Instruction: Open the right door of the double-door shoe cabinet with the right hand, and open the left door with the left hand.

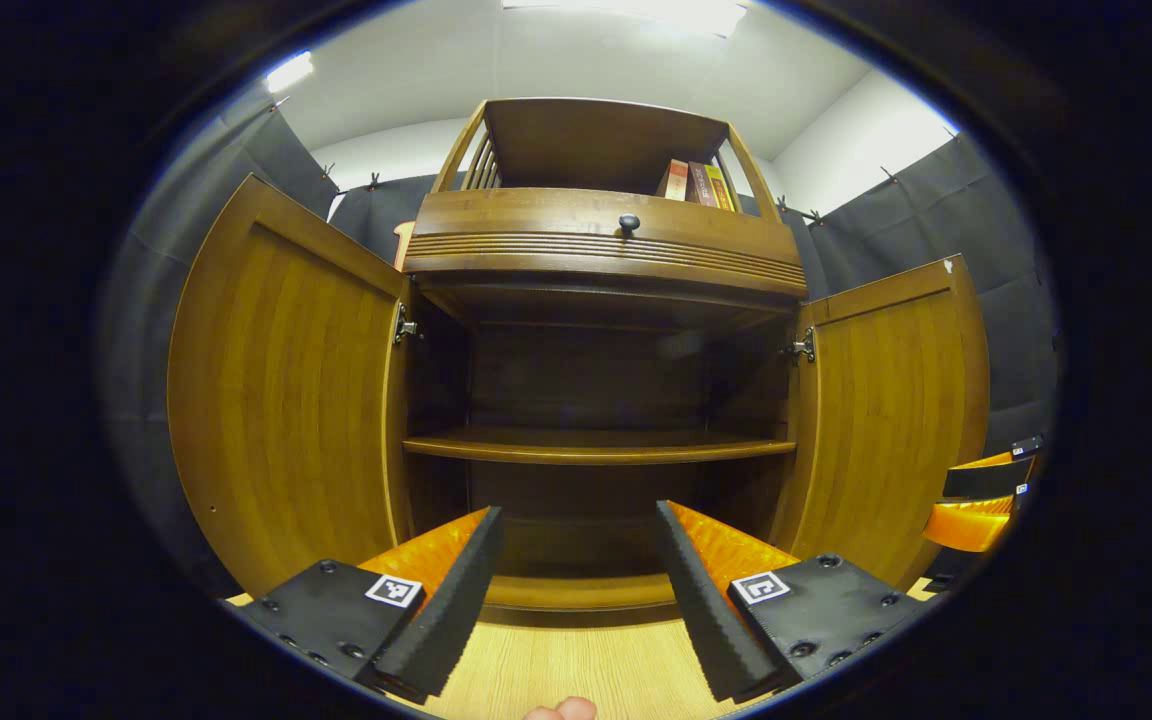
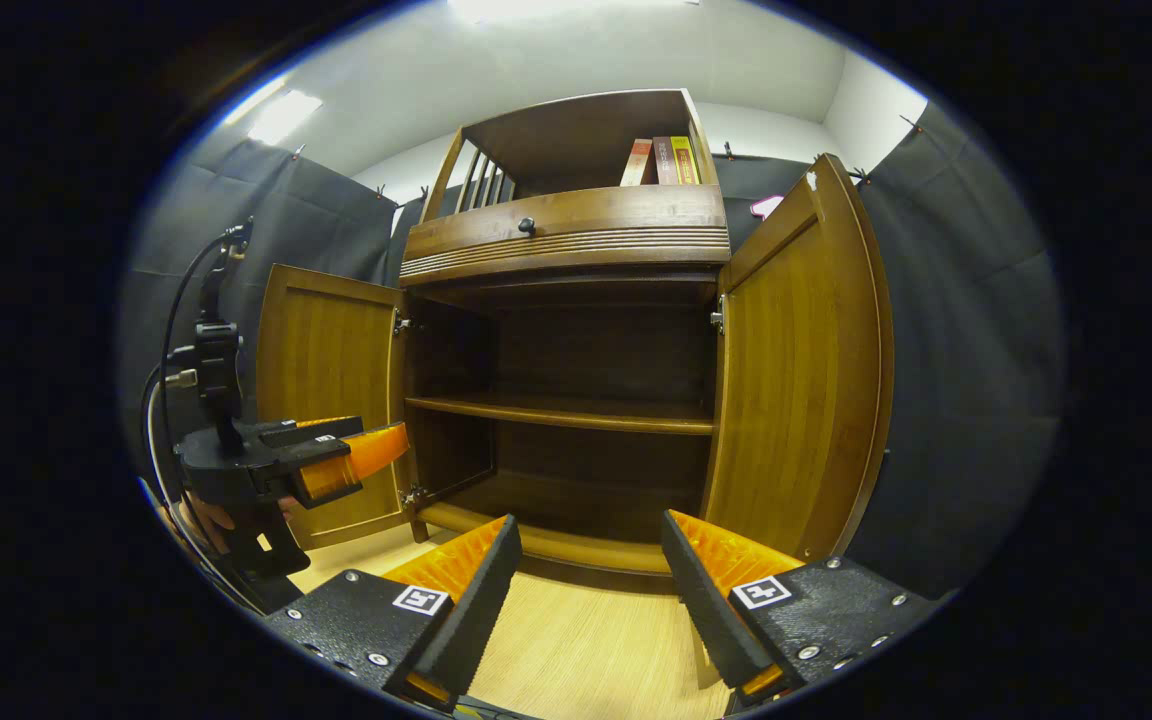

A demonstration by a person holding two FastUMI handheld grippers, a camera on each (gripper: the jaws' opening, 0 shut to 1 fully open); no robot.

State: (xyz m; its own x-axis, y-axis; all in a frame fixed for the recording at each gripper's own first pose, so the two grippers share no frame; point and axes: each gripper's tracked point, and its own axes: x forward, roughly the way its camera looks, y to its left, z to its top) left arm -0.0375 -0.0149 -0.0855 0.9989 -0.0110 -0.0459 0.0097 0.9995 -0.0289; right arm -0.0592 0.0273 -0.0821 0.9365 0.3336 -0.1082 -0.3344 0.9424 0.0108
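- The shoe cabinet stands straight ahead on the light wooden floor, with both doors swung wide and its dark inside bare to view.
- The left door hangs open on its hinge; the right door stands open on the other side, seen large in the right gripper view.
- One shelf crosses the inside about halfway up.
- Above the doors sits a drawer front with a small dark knob; a few books stand on top.
- The left gripper hovers in front of the cabinet, fingers spread apart, holding nothing.
- The right gripper is likewise spread and empty.
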